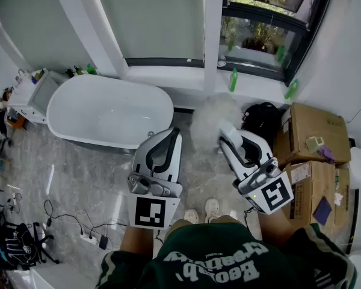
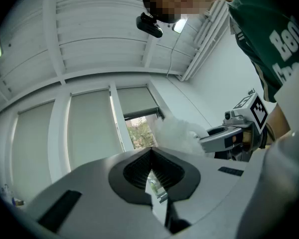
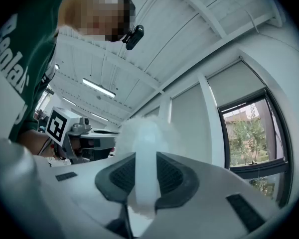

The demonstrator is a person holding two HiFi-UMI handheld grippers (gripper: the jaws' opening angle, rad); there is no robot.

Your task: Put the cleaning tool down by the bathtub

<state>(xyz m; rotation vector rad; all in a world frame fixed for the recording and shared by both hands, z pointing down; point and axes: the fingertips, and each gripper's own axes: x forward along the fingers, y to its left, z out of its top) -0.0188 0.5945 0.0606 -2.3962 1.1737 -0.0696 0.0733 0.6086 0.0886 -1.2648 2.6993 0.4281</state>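
The right gripper [image 3: 145, 177] is clamped on the pale handle of the cleaning tool [image 3: 144, 138], pads pressing it from both sides; the fluffy white head stands just past the jaw tips, tilted a little upward; the left gripper [image 2: 152, 172], close beside it on the left, has its jaws pressed together on nothing; the bathtub [image 1: 166, 104] lies ahead and left of both, apart from the tool; cardboard boxes [image 1: 310, 131] and a black bag [image 1: 262, 116] sit off to the right gripper's right.

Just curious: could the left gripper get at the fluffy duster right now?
Probably yes: nothing stands between the left gripper, jaws shut, and the duster held in the right gripper.
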